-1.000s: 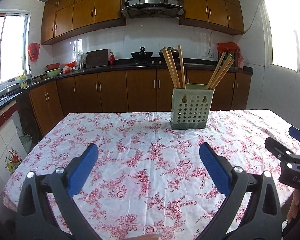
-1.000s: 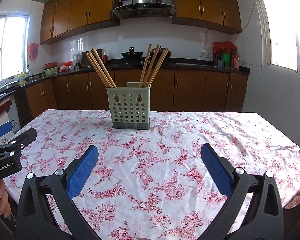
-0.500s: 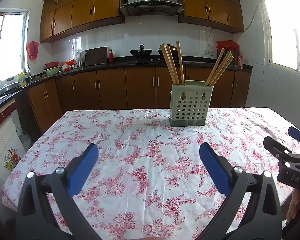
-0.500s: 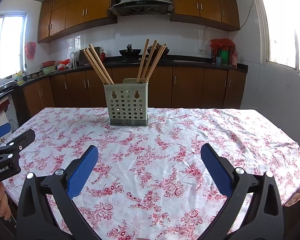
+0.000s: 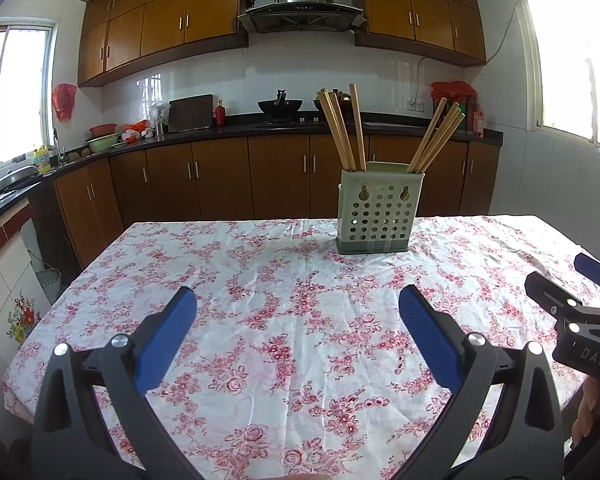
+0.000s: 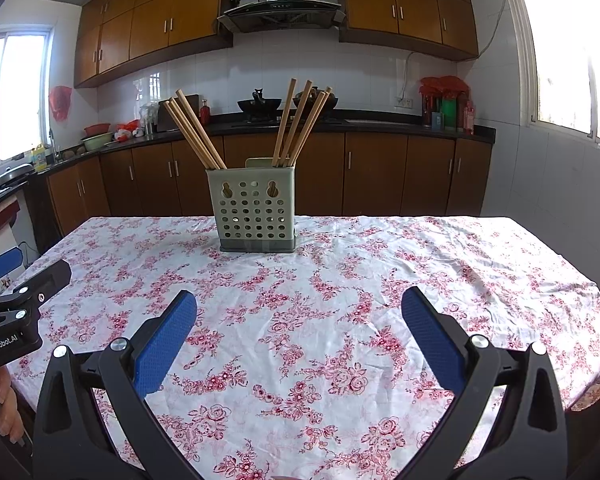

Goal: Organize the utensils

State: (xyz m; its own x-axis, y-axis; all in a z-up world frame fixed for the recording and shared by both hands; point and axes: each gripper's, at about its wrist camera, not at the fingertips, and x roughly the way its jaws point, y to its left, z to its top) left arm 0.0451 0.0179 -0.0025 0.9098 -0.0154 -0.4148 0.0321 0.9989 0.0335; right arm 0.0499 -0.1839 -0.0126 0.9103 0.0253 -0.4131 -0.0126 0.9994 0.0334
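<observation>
Chopsticks [image 5: 342, 130] stand in two bunches in the holder [image 5: 376, 212], which sits upright on the far middle of the table [image 5: 260, 320], well apart from us. From the left wrist view, our left gripper [image 5: 296, 320] hangs above the floral cloth with its jaws spread wide and nothing between them — we judge the sorting is done, since no loose utensil shows on the cloth. The right gripper [image 5: 580, 312] shows at the right edge.

From the right wrist view, that right gripper [image 6: 298, 320] is spread and empty too. The holder [image 6: 256, 210] is pale green plastic, boxy, pierced with round holes and two keyhole slots; the chopsticks [image 6: 196, 132] are plain wood, slim, fanning outward — each bunch seemingly in its own compartment.
</observation>
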